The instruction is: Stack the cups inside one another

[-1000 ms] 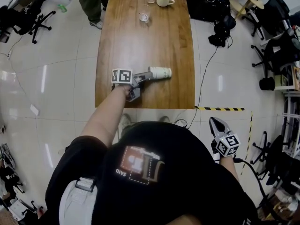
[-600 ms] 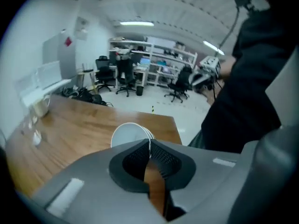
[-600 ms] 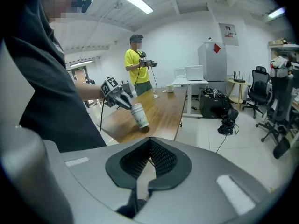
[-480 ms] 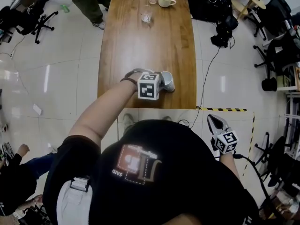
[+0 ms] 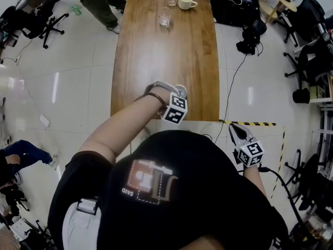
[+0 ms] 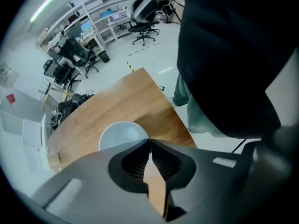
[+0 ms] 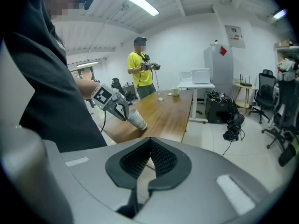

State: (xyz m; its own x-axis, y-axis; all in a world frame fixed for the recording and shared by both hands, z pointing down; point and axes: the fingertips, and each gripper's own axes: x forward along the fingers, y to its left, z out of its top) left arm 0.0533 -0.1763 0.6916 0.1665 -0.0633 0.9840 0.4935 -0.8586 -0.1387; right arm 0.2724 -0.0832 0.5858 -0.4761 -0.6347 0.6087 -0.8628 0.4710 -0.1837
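The white paper cup (image 7: 135, 117) sits tilted at the near end of the wooden table (image 5: 156, 61), and its pale inside looks empty in the left gripper view. The left gripper (image 6: 149, 140) pinches the cup's rim wall between its closed tips. At the far end stand a cream mug (image 5: 184, 1) and two clear glasses (image 5: 163, 19), too small to show any contents. The right gripper (image 7: 149, 151) hangs off the table, jaws pressed together on nothing. In the head view the left gripper hides nearly all of the cup. Whether it is one cup or several nested cannot be told.
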